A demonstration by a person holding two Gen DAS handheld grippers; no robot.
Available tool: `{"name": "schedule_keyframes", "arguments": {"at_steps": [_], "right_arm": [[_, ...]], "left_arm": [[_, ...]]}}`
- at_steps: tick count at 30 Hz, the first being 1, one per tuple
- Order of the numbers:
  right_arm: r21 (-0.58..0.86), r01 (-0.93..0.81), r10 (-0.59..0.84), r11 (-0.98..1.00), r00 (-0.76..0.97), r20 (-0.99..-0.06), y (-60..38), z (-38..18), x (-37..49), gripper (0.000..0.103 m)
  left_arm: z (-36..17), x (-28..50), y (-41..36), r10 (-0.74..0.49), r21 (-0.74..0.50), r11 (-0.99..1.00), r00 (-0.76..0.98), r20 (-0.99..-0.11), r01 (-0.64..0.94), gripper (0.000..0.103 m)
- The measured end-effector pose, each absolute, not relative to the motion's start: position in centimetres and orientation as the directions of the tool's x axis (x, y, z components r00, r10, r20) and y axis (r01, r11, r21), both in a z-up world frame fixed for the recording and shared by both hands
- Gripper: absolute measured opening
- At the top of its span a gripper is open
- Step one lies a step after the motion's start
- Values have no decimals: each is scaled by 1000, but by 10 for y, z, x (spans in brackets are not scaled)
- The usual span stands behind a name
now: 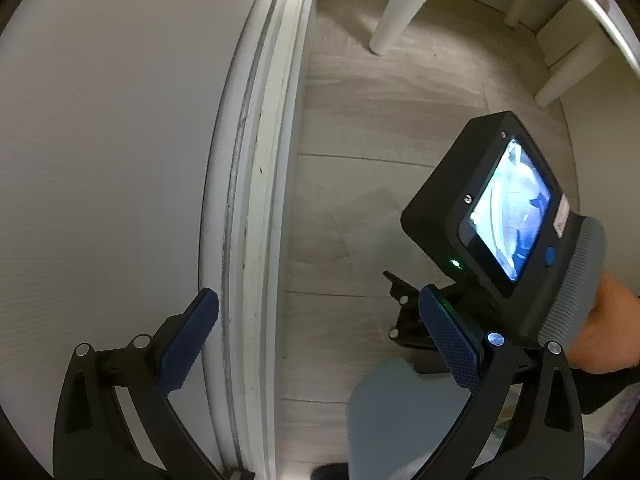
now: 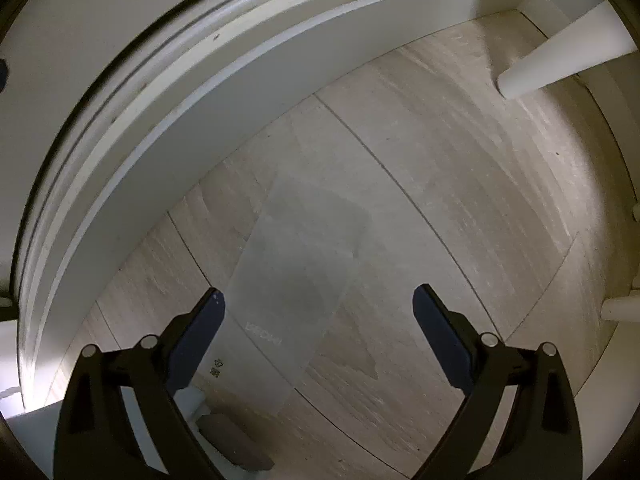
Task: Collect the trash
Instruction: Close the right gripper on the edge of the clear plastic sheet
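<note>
A flat clear plastic bag [image 2: 296, 272] with faint printed marks lies on the pale wood-look floor, close to the white baseboard. My right gripper [image 2: 318, 320] is open and empty, with its fingers spread over the near end of the bag. The bag shows faintly in the left wrist view [image 1: 360, 224]. My left gripper [image 1: 320, 340] is open and empty, above the baseboard and floor. The right gripper's body with its lit screen [image 1: 508, 208] is to the right of it.
A white wall [image 1: 100, 160] and moulded baseboard [image 1: 256, 200] run along the left. White furniture legs [image 1: 400, 8] stand on the floor [image 2: 460, 152] beyond, one also in the right wrist view [image 2: 560, 60]. A grey object [image 2: 236, 448] lies near the bottom edge.
</note>
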State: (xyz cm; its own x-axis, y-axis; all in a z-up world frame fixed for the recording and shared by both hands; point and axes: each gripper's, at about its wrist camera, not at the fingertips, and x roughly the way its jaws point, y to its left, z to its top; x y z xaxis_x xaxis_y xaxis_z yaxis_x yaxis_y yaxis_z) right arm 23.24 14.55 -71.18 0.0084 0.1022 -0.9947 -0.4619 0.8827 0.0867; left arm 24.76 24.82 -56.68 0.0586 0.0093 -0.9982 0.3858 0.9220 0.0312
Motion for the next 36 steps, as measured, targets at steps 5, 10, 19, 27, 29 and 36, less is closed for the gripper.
{"name": "schedule_keyframes", "arguments": {"at_steps": [5,10,19,27,29,36], "right_arm": [[84,-486,104,870,14,-995,151,-719,228,92],[69,-493,92,867,23,-995,152,-727,229,92],[56,-520,80,852,25,-996,153,-740,230,92],[54,-529,79,847,25,-997,154,-751,221,92],[55,-534,82,843,27,-996,151,-753,221,92],[52,-546,84,836,34,-996,154,-758,210,92]], "left_arm": [[-581,244,253,-3,13,928,41,-999,372,97],[-594,242,254,-3,8,928,28,-1000,373,97],[-621,240,255,-4,7,929,28,-1000,370,97],[-638,238,261,7,16,927,24,-1000,374,97],[-642,238,262,5,13,928,21,-1000,372,97],[-647,236,258,12,33,923,57,-998,383,97]]}}
